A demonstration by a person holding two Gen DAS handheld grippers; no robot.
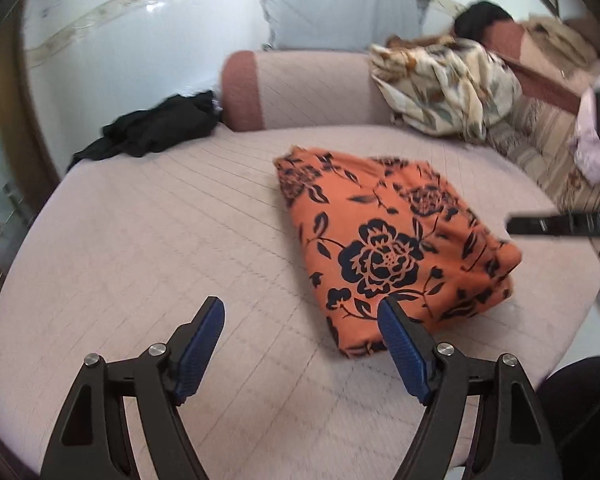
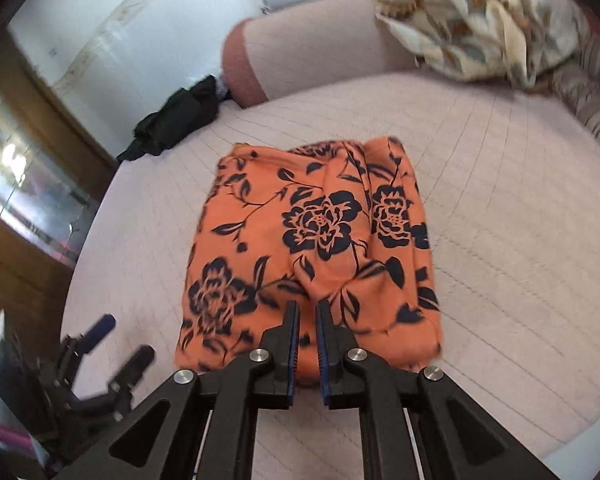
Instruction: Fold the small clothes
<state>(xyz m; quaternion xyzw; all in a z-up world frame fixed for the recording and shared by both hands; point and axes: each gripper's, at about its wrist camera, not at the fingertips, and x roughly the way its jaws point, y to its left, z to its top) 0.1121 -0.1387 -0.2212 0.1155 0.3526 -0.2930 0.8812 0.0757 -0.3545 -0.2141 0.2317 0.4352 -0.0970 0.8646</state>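
Note:
An orange garment with a dark floral print (image 1: 384,240) lies folded into a thick rectangle on the pink quilted cushion (image 1: 180,240). It also shows in the right wrist view (image 2: 312,240). My left gripper (image 1: 300,312) is open and empty, low over the cushion, its right finger at the garment's near left corner. My right gripper (image 2: 307,312) hovers over the garment's near edge with its jaws nearly closed and a narrow gap between them; whether cloth sits between the pads is unclear. It shows as a black bar (image 1: 560,225) at the right in the left wrist view.
A black garment (image 1: 156,128) lies crumpled at the cushion's far left. A pink bolster (image 1: 300,88) runs along the back. A cream floral cloth (image 1: 448,88) is heaped at the far right, with a striped cushion (image 1: 540,160) beside it.

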